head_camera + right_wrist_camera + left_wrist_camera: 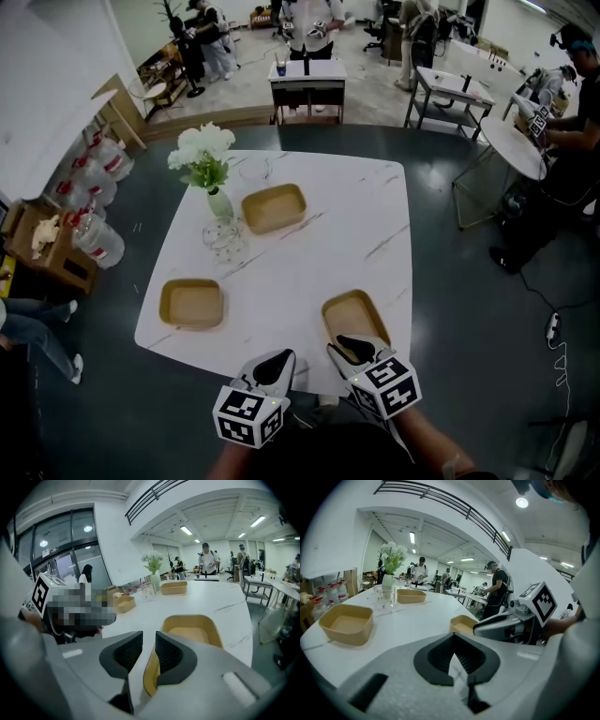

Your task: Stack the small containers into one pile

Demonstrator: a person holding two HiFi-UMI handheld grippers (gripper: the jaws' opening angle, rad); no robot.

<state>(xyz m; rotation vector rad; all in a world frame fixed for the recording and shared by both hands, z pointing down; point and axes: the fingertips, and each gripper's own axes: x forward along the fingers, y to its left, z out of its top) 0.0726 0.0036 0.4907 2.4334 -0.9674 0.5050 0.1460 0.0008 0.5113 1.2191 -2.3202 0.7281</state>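
Observation:
Three shallow tan containers lie apart on the white marble table [309,262]: one at the far middle [274,208], one at the near left [191,303], one at the near right [354,317]. My right gripper [352,349] is at the near-right container's [192,630] near end. Its jaws stand apart, with the rim's near wall beside the right pad and a gap to the left pad. My left gripper [277,364] hovers over the table's near edge, left of the right one, pads together and holding nothing [457,656]. The left gripper view also shows the near-left container [347,623].
A vase of white flowers [208,164], a glass jar [225,236] and a clear glass [253,169] stand on the table's far left part. The table's near edge runs just under both grippers. People and other tables fill the room behind.

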